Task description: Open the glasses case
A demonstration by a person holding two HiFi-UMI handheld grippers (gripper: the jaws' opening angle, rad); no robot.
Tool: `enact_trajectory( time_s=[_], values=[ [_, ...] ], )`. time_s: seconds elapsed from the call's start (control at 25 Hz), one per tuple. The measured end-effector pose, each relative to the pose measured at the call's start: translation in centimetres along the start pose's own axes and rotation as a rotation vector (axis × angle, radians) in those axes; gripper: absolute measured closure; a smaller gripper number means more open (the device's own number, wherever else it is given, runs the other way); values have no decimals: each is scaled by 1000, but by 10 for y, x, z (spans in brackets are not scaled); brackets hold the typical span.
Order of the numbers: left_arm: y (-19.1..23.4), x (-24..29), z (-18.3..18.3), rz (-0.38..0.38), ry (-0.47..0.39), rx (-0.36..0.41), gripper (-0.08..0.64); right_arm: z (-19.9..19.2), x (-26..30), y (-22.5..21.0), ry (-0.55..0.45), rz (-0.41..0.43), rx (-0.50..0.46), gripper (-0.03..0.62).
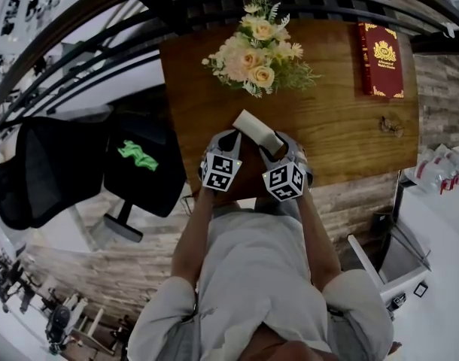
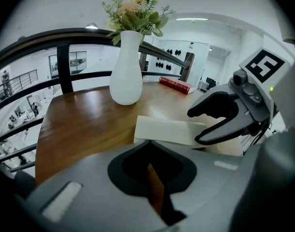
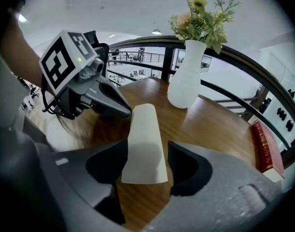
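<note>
Case [image 3: 145, 144], off-white, lies flat on table [image 1: 342, 134], near the front edge, close to the person, set at an angle. Lid looks down; no gap seen.

R gripper [image 3: 147, 148]: jaws apart, near end of case sits btw them. Bare wood shows btw case and the right-hand pad, so no squeeze on it. Left-hand pad is just beside the case edge; contact can't be told. Gripper points down at the table.

L gripper [image 2: 148, 144]: jaw tips together, nothing btw them, only a thin slit lower down w/ wood showing through. Tips sit right at the long side of the case; touching or just short, can't tell. It comes at the case from the side opposite R gripper, and the two grippers are near each other.

Further back on the table: white vase [image 2: 125, 66] w/ flowers [image 1: 259, 55], upright, well apart from the case. Red book [image 1: 380, 59] lies flat at the far right corner. Dark railing [image 2: 65, 57] runs behind the table. Black chair [image 1: 64, 168] stands off the table's left side.
</note>
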State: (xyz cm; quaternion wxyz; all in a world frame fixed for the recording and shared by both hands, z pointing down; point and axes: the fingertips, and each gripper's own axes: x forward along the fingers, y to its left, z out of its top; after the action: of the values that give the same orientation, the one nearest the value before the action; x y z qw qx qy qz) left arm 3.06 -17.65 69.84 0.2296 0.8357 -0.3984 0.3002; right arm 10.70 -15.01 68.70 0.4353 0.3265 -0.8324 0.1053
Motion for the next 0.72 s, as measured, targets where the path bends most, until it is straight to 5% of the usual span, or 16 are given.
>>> enact_trajectory(
  time_s=[0.44, 0.72],
  values=[
    [-1, 7, -5, -8, 22, -3, 540, -1, 10, 5, 17, 53, -2, 272],
    [-1, 7, -4, -7, 18, -2, 540, -1, 18, 7, 41, 53, -3, 317]
  ],
)
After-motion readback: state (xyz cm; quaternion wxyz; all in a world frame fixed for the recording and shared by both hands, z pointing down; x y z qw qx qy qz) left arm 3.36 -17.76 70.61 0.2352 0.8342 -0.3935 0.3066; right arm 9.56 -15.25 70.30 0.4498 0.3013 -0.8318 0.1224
